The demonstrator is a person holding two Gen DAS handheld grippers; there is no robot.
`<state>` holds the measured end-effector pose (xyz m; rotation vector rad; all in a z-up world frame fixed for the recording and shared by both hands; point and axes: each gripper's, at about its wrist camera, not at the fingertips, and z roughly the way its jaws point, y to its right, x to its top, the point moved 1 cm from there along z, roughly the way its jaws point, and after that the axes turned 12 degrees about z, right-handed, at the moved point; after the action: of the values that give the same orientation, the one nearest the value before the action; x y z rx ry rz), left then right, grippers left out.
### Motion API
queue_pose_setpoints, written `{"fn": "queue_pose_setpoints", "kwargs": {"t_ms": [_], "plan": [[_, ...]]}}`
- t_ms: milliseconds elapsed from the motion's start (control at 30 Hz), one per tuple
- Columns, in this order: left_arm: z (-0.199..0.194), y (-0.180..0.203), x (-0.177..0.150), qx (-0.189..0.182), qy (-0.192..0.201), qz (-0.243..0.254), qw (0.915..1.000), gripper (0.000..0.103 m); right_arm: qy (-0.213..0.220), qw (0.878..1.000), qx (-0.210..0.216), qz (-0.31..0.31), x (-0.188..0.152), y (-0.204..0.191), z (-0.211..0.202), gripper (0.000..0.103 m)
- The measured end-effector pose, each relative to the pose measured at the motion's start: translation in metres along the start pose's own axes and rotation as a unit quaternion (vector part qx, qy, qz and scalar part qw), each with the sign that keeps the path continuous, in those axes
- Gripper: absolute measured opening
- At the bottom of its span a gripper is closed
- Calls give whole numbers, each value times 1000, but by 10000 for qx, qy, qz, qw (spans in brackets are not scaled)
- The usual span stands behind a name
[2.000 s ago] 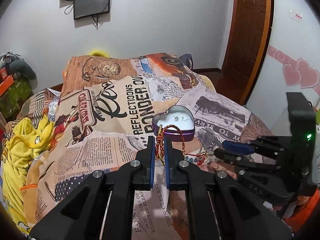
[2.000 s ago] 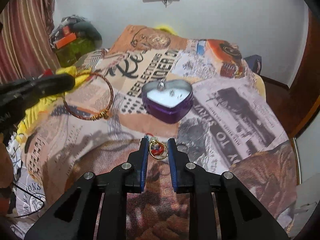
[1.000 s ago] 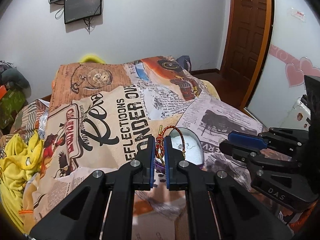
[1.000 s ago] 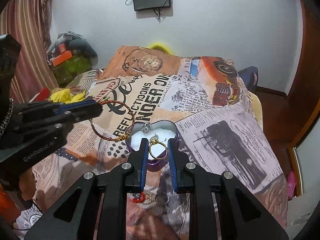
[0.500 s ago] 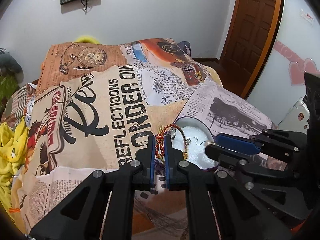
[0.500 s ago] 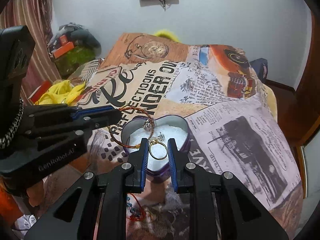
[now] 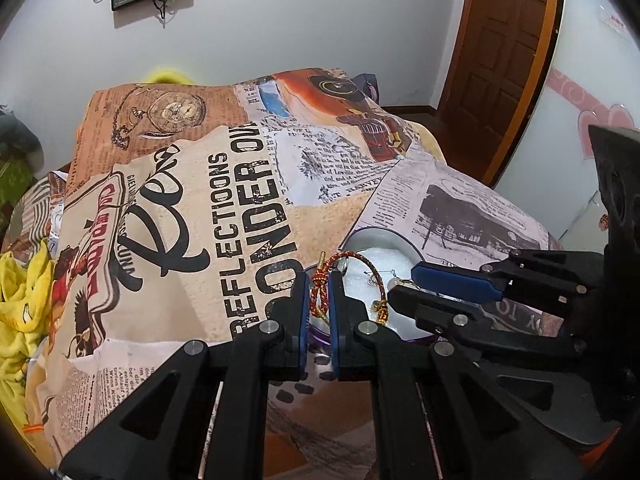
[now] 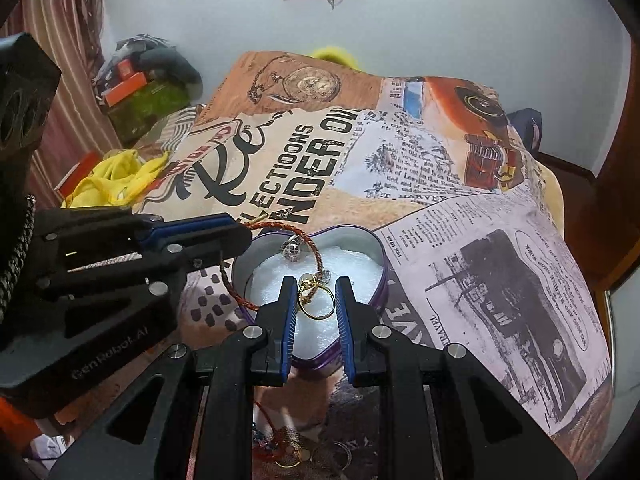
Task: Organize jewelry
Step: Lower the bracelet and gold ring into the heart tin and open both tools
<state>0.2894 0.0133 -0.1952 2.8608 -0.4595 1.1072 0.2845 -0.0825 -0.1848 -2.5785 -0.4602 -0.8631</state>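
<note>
My left gripper [image 7: 318, 294] is clamped tight on the knotted part of a red-and-gold cord bracelet [image 7: 352, 258], whose loop arcs over the open heart-shaped tin [image 8: 370, 246]. My right gripper [image 8: 316, 300] is closed on a gold ring [image 8: 318, 304] held upright just above the tin's white foam lining [image 8: 352, 268]. A silver pendant [image 8: 292, 250] already lies on that foam near the far rim. The two tools crowd each other: from the right camera the left gripper's black body fills the left side and hides part of the tin's rim. More jewelry [image 8: 288, 452] lies in a heap on the blanket [image 8: 500, 280] below my right fingers. The blanket reads "REFLECTIOONS" and "ONDER"; the left gripper's casing says "GenRobot.AI". A yellow cloth [image 7: 20, 300] lies at the bed's left edge.
</note>
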Motion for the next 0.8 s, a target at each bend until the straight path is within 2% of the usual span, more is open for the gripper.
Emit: {"fn": "queue_pose_setpoints", "kwargs": {"t_ms": [400, 567, 800], "plan": [[-3, 0, -2, 146, -116, 78, 9998, 10, -246, 9997, -16, 1, -1, -1, 5, 18], [-12, 0, -1, 194, -89, 89, 9997, 17, -187, 9998, -87, -73, -2, -5, -2, 19], [-35, 5, -1, 281, 46, 128, 9995, 20, -46, 9998, -163, -117, -3, -9, -20, 20]]}}
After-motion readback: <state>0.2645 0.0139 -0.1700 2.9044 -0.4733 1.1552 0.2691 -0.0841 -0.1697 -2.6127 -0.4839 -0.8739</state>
